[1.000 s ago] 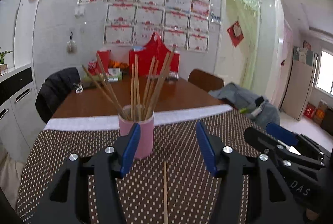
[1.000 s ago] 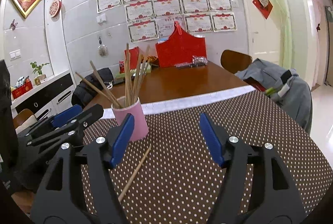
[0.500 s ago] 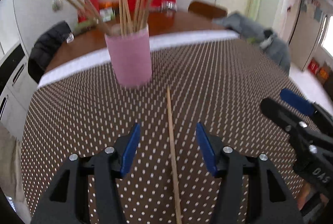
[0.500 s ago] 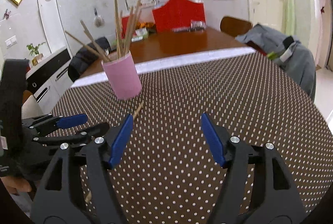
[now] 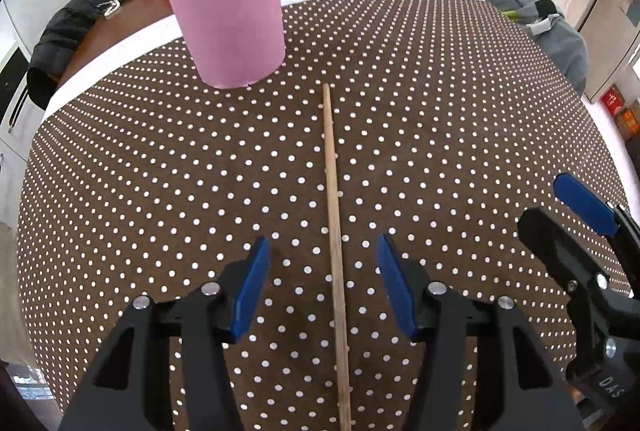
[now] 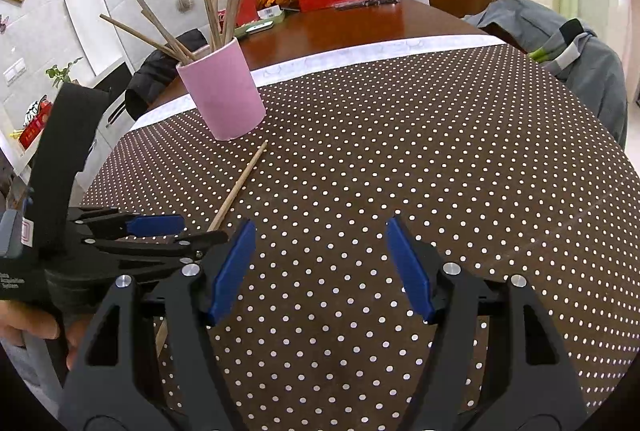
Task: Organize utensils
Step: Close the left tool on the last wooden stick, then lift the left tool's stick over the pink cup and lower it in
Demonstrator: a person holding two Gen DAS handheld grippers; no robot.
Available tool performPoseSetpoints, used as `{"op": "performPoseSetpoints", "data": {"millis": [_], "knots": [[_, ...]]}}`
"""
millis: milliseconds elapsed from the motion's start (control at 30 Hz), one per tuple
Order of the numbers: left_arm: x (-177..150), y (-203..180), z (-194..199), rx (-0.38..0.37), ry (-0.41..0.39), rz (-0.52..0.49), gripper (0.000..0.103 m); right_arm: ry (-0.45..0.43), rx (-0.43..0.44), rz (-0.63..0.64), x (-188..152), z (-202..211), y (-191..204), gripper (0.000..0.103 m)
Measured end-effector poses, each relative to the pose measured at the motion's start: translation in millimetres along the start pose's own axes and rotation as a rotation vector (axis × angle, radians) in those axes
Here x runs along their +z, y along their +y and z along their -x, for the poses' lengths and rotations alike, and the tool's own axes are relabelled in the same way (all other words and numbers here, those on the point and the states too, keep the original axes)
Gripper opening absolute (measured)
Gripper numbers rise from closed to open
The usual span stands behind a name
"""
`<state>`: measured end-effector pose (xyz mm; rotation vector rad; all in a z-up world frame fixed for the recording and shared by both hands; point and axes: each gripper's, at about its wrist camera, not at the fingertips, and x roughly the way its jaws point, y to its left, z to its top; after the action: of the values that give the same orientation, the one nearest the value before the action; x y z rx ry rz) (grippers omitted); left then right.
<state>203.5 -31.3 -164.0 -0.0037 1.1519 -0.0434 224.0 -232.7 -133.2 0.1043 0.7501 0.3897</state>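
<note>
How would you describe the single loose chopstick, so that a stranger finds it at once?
Look at the brown tablecloth with white dots, then at the pink cup full of upright chopsticks. Just in front of that cup, one wooden chopstick lies flat on the cloth. It alone is outside the cup, lying down.

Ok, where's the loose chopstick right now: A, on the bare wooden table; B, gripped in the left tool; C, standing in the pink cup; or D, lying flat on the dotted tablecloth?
D: the loose chopstick lies flat on the dotted tablecloth, near the pink cup.
</note>
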Motion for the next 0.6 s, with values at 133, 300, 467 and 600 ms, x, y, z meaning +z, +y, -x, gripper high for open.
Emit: {"op": "performPoseSetpoints", "data": {"millis": [133, 300, 467, 600], "knots": [[7, 2, -4, 0.015, 0.005, -0.009, 0.044, 0.011, 0.001, 0.0, 2, -5, -1, 0.067], [17, 1, -1, 0.004, 0.013, -0.014, 0.016, 0.014, 0.008, -0.002, 3, -9, 0, 0.067], [23, -2, -2, -0.029, 0.008, -0.029, 0.006, 0.016, 0.014, -0.002, 7, -12, 1, 0.067], [25, -2, 5, -0.057, -0.047, -0.023, 0.005, 0.007, 0.023, -0.01, 10, -12, 1, 0.067]]}}
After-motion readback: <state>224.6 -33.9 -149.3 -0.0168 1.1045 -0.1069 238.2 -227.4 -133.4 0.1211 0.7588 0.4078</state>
